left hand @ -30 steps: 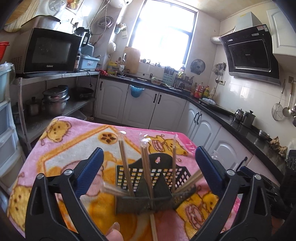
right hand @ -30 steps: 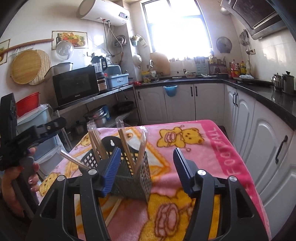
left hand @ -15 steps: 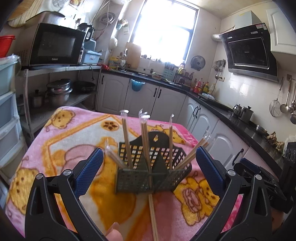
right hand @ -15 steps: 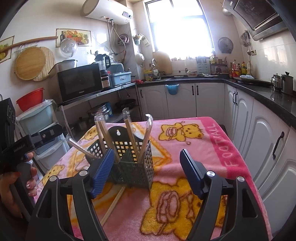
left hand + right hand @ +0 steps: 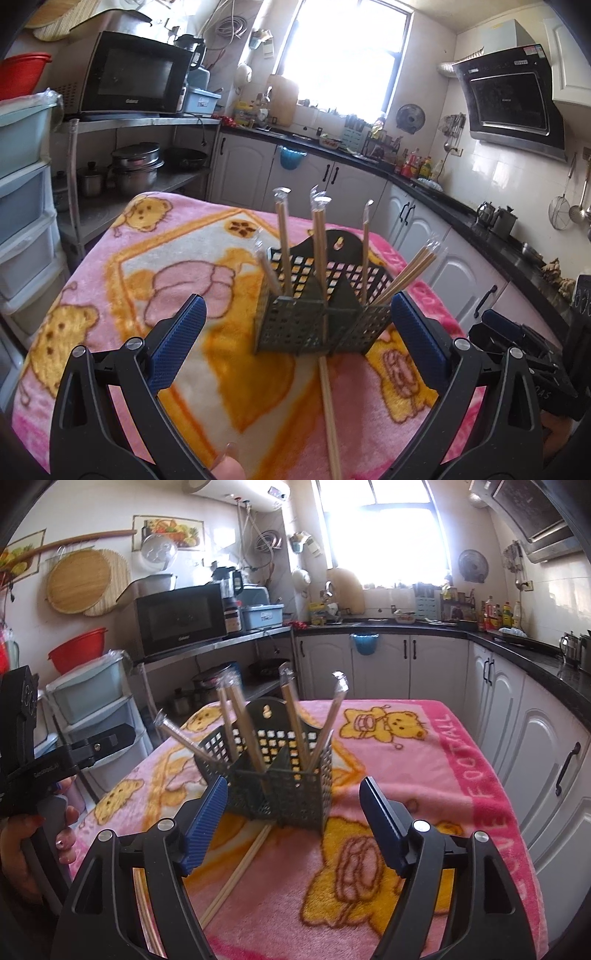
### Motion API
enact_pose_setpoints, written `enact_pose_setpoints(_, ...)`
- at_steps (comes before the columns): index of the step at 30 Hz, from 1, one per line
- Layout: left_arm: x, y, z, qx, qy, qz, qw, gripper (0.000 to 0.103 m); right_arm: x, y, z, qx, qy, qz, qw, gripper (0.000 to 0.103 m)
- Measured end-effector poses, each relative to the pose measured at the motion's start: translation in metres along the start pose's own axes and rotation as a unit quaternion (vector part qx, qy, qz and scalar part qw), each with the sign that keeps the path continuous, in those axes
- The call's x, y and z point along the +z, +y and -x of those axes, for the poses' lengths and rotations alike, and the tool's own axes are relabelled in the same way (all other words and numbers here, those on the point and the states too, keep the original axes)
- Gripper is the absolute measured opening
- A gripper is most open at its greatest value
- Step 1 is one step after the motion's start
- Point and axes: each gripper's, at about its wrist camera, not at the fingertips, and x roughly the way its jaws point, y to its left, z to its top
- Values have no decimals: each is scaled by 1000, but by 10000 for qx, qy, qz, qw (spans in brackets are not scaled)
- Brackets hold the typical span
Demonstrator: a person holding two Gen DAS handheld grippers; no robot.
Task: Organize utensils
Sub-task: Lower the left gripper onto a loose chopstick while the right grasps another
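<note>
A dark perforated utensil holder (image 5: 321,321) (image 5: 277,771) stands on the pink blanket-covered table (image 5: 147,280) (image 5: 424,760). Several wrapped chopstick pairs (image 5: 319,243) (image 5: 291,712) stick up out of its compartments, leaning outward. One loose chopstick pair (image 5: 328,410) (image 5: 240,867) lies flat on the blanket in front of the holder. My left gripper (image 5: 295,343) stands open with nothing between its fingers, a little short of the holder. My right gripper (image 5: 293,819) is open and empty too, just in front of the holder.
A metal shelf with a microwave (image 5: 129,74) and pots (image 5: 133,170) stands to the left, with plastic drawers (image 5: 92,709) beside it. White cabinets (image 5: 424,236) and a dark counter (image 5: 517,642) run along the back and right. A hand (image 5: 22,838) holds the left gripper's handle.
Both grippers have drawn back from the holder, so it sits farther ahead and more blanket shows. The right gripper's jaws have widened. The loose chopstick pair stays on the blanket.
</note>
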Motion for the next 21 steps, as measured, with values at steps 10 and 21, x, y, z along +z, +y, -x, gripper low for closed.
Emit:
enact_pose_setpoints(10,-28,25,2,323,345,159,9988,92,-18,18,-32,268,533,173,9981,71)
enact_pose_setpoints(21,-69,50,6,536,858,611,9930,92,-40,20,-87,350,1293,-25,9910,71)
